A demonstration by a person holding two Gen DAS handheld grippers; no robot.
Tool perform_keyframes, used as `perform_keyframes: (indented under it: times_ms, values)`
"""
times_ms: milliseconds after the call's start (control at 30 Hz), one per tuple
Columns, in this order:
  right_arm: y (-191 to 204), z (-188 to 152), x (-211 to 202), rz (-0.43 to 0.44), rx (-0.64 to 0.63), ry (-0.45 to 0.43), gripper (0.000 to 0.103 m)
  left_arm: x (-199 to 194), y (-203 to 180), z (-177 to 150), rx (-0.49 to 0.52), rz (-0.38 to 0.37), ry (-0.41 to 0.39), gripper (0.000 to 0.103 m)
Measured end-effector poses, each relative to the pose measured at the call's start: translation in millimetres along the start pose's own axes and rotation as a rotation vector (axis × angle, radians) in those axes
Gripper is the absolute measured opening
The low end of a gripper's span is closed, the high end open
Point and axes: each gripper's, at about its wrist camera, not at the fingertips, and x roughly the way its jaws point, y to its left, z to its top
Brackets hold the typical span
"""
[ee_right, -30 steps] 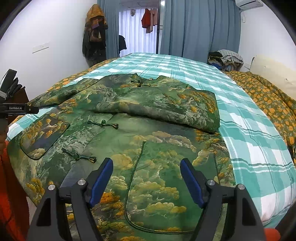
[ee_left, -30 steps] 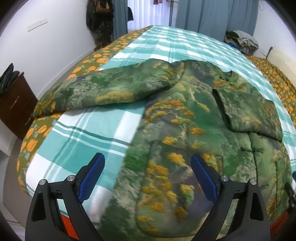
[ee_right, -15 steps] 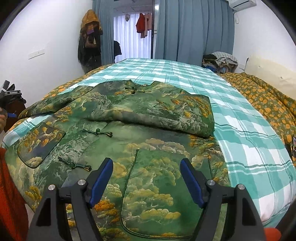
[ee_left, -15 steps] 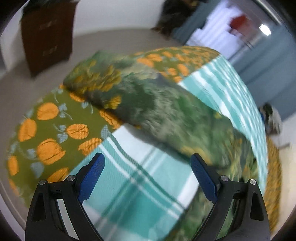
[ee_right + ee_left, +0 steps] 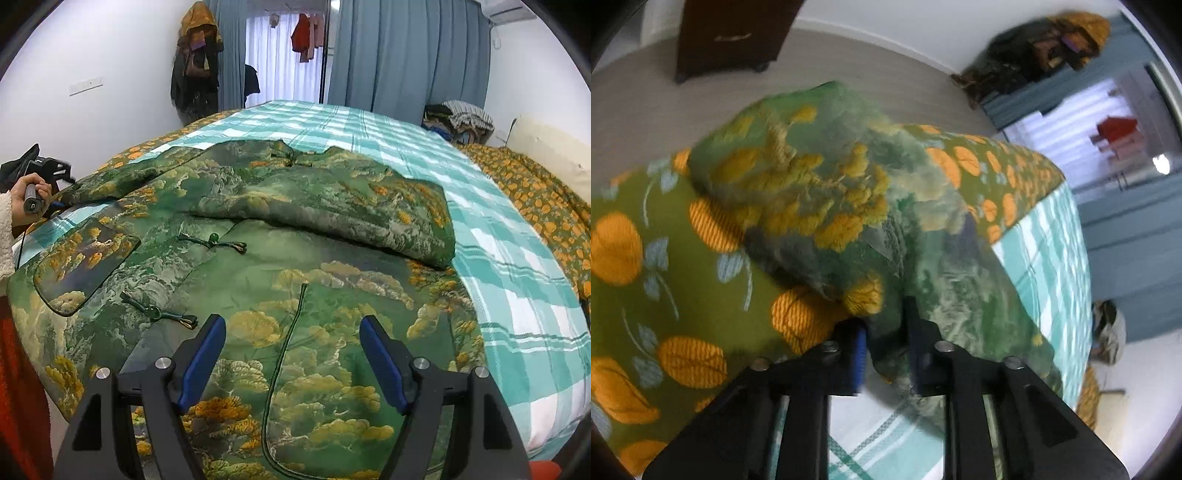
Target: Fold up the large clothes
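A large green padded jacket [image 5: 288, 266] with a yellow tree pattern lies face up on the bed. Its right sleeve [image 5: 332, 206] is folded across the chest. Its left sleeve [image 5: 827, 206] stretches out to the bed's left edge. My left gripper [image 5: 884, 328] is shut on the lower edge of that sleeve near the cuff; it also shows at the far left of the right wrist view [image 5: 55, 199]. My right gripper [image 5: 293, 354] is open and empty, just above the jacket's lower front panel.
The bed has a teal plaid blanket [image 5: 517, 280] over an olive quilt with orange flowers [image 5: 665, 280]. A dark wooden cabinet [image 5: 735, 33] stands on the floor left of the bed. Clothes are piled at the far right corner [image 5: 458, 118]. Curtains hang behind.
My left gripper swung left to the outstretched sleeve and closed on its edge. My right gripper stayed open, shifting only slightly over the jacket's hem.
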Motion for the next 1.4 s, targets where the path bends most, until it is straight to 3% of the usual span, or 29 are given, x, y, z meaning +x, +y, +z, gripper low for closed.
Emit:
perform_keyframes:
  times_ms: [100,233,333,467,567,667,767,867,933,1000,1067,1200,1400]
  values:
    - [-2,1,3,0.012,0.015,0.004,0.077,-24,-32,-6,0.159,0.045,-0.072,0.009]
    - [-3,2,0,0.025,0.020,-0.014,0.077,-67,-114,-47,0.511,0.114,-0.220,0.009]
    - [-6,0,0,0.033,0.031,-0.013,0.077,-98,-185,-113,0.819,0.105,-0.321,0.009]
    - [-14,1,-7,0.027,0.054,-0.032,0.077,-117,-244,-215,1.180,0.067,-0.400,0.009]
    - [-21,1,-11,0.017,0.071,-0.043,0.077,-109,-268,-290,1.399,0.033,-0.395,0.009]
    - [-29,-1,-12,0.008,0.087,-0.043,0.077,-84,-276,-360,1.564,0.033,-0.343,0.009]
    - [-37,-3,-13,0.001,0.107,-0.040,0.077,-48,-277,-400,1.641,0.055,-0.231,0.011]
    - [-46,-4,-13,0.000,0.130,-0.037,0.077,-30,-264,-430,1.671,0.092,-0.178,0.019]
    - [-51,-5,-13,0.001,0.144,-0.031,0.077,-21,-254,-439,1.679,0.114,-0.160,0.035]
    - [-55,-5,-13,0.011,0.157,-0.022,0.077,-26,-237,-441,1.674,0.089,-0.132,0.069]
    - [-64,-3,-13,0.028,0.182,-0.018,0.077,-42,-222,-439,1.673,0.055,-0.152,0.081]
    - [-87,22,-3,0.091,0.263,-0.016,0.077,-63,-191,-430,1.635,0.033,-0.146,0.085]
    - [-105,91,53,0.295,0.499,0.039,0.077,-70,-147,-387,1.361,0.033,-0.060,0.087]
